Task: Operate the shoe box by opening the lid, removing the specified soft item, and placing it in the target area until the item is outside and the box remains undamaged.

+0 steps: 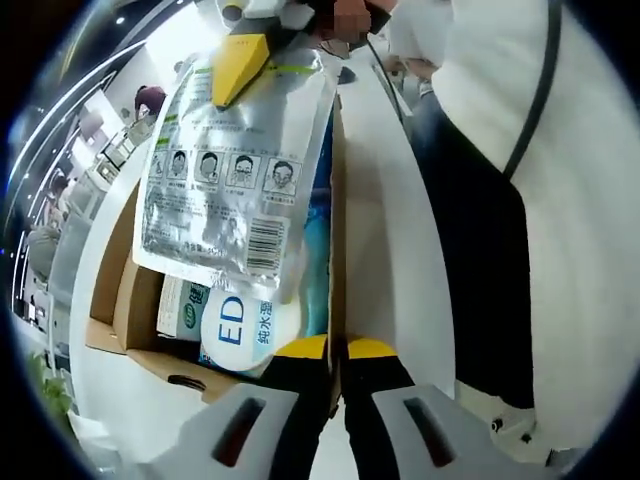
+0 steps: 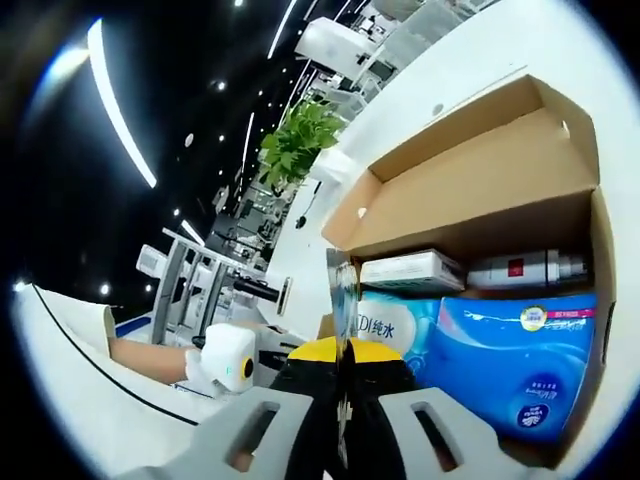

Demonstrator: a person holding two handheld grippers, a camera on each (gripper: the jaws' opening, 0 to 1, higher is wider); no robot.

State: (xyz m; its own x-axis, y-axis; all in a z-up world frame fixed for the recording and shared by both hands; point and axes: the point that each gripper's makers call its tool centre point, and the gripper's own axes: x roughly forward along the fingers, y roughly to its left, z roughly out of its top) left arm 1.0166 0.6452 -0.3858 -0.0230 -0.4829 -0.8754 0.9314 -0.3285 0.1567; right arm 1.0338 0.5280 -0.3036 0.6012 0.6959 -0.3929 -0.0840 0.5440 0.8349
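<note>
Left gripper view: the left gripper (image 1: 336,350) is clamped on the side wall of the open shoe box (image 1: 128,300), while the right gripper (image 1: 240,65) holds a silver pouch (image 1: 225,170) by its top edge above the box. Right gripper view: the right gripper (image 2: 343,362) is closed on the pouch (image 2: 343,290), seen edge-on, with blue packs (image 2: 520,350) and a bottle (image 2: 525,268) lying inside the box (image 2: 470,180).
</note>
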